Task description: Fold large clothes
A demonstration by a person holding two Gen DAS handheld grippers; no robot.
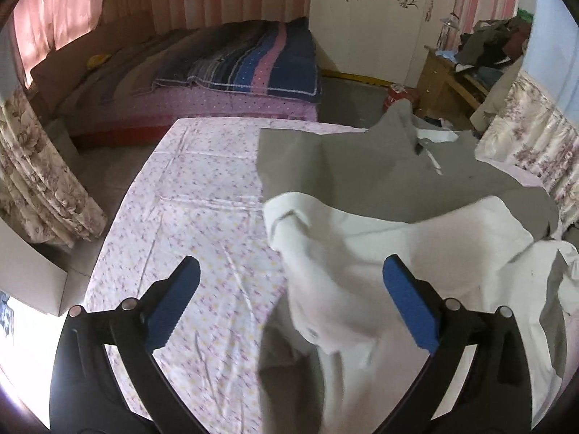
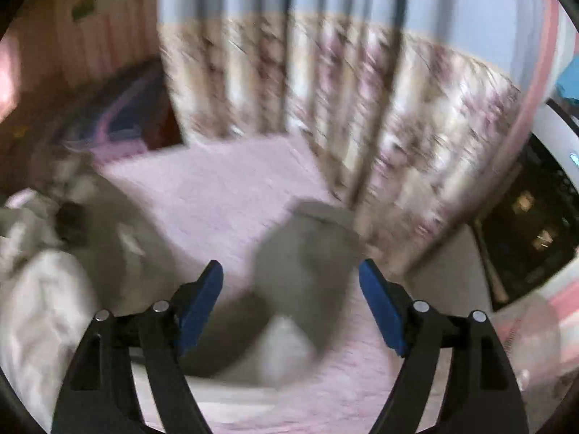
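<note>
A large grey garment [image 1: 347, 159] with a white fleecy lining [image 1: 380, 253] lies spread on a table covered by a pink floral cloth [image 1: 202, 188]. The lining side is turned up near me. My left gripper [image 1: 289, 289] is open and empty, hovering above the garment's near left edge. The right wrist view is blurred by motion. My right gripper [image 2: 289, 289] is open and empty above a grey sleeve or flap [image 2: 307, 249] of the garment on the pink cloth [image 2: 224, 181]. More of the garment [image 2: 54, 271] lies to its left.
A bed with a striped blanket [image 1: 246, 61] stands behind the table. A wooden stand piled with clothes [image 1: 481, 54] is at the back right. Floral curtains [image 2: 380, 115] hang close to the table's far side. A white wardrobe [image 1: 380, 18] is behind.
</note>
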